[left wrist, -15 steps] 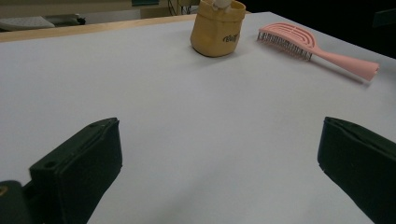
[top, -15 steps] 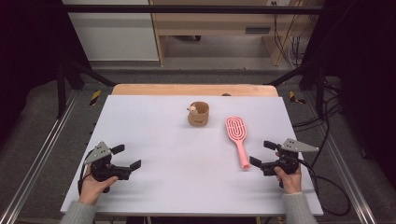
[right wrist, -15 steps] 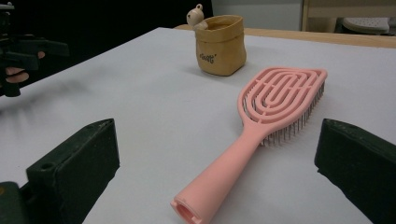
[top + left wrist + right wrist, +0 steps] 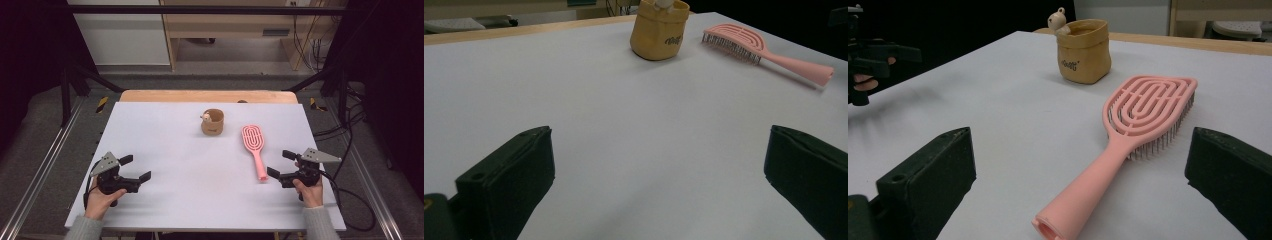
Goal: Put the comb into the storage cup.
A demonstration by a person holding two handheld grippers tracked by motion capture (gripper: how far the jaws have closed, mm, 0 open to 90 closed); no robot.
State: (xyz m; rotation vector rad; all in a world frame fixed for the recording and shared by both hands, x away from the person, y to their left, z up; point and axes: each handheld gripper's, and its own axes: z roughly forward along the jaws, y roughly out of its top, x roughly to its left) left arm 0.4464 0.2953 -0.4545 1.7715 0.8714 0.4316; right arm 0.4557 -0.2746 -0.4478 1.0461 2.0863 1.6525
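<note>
From above we see the pink hairbrush (image 4: 254, 148) lying flat on the white table (image 4: 165, 150), bristles down, its handle end just beside our right gripper (image 4: 278, 164), whose jaws stand apart with nothing between them. The tan pouch (image 4: 212, 122) sits near the brush's head, and our left gripper (image 4: 136, 167) rests well apart from the brush, jaws wide and empty.

In the left gripper view, our two jaws are spread over bare table; the hairbrush (image 4: 769, 52) lies far off, beside the pouch (image 4: 659, 29).

In the right gripper view, the hairbrush (image 4: 1128, 145) lies between our parted jaws, untouched, handle toward us. The pouch (image 4: 1084, 50) stands beyond its head.
</note>
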